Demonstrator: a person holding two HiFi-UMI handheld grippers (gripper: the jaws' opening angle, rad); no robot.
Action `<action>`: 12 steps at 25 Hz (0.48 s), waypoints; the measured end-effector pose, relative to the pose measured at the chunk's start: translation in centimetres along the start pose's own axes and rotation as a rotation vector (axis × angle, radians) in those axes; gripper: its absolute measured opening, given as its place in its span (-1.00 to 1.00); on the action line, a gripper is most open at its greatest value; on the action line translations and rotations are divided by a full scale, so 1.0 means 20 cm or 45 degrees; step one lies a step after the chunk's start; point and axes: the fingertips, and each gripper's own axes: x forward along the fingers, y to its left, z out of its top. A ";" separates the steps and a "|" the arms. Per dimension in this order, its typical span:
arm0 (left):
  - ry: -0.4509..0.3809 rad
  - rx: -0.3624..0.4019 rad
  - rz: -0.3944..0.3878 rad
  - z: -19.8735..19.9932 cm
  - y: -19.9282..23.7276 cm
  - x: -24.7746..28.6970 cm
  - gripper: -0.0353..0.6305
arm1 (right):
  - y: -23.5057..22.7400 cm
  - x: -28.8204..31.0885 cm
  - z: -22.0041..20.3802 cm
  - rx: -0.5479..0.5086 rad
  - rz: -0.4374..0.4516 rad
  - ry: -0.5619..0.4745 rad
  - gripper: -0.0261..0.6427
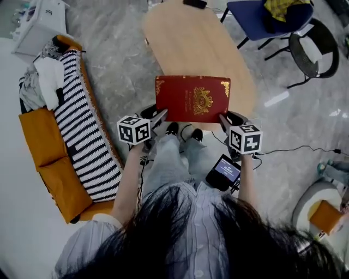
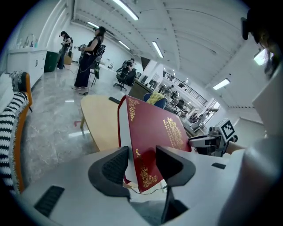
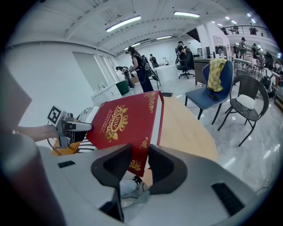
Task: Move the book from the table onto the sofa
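Observation:
The red book (image 1: pixel 192 98) with gold ornament is held in the air over the near end of the oval wooden table (image 1: pixel 191 38). My left gripper (image 1: pixel 162 115) is shut on its near left corner, and my right gripper (image 1: pixel 223 121) is shut on its near right corner. The left gripper view has the book (image 2: pixel 154 132) tilted between my left gripper's (image 2: pixel 141 161) pads. The right gripper view has the book's (image 3: pixel 124 121) corner pinched in my right gripper (image 3: pixel 139 161). The orange sofa (image 1: pixel 43 141) lies to the left, with a striped blanket (image 1: pixel 84 131) on its seat.
A blue chair (image 1: pixel 267 16) with a yellow cloth and a black chair (image 1: pixel 313 46) stand beyond the table's right end. A white cabinet (image 1: pixel 38 22) is past the sofa. Clothes (image 1: pixel 46 82) are piled on the sofa's far end. Several people (image 2: pixel 90 57) stand far off.

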 end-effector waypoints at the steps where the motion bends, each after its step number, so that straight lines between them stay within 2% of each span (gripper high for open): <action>1: -0.020 -0.002 0.014 0.01 -0.02 -0.03 -0.29 | 0.02 -0.02 0.02 -0.015 0.009 -0.002 -0.54; 7: -0.111 -0.039 0.094 0.01 -0.11 -0.20 -0.29 | 0.08 -0.08 0.11 -0.097 0.084 0.004 -0.54; 12: -0.217 -0.134 0.185 -0.04 -0.11 -0.39 -0.29 | 0.22 -0.09 0.18 -0.217 0.161 0.018 -0.54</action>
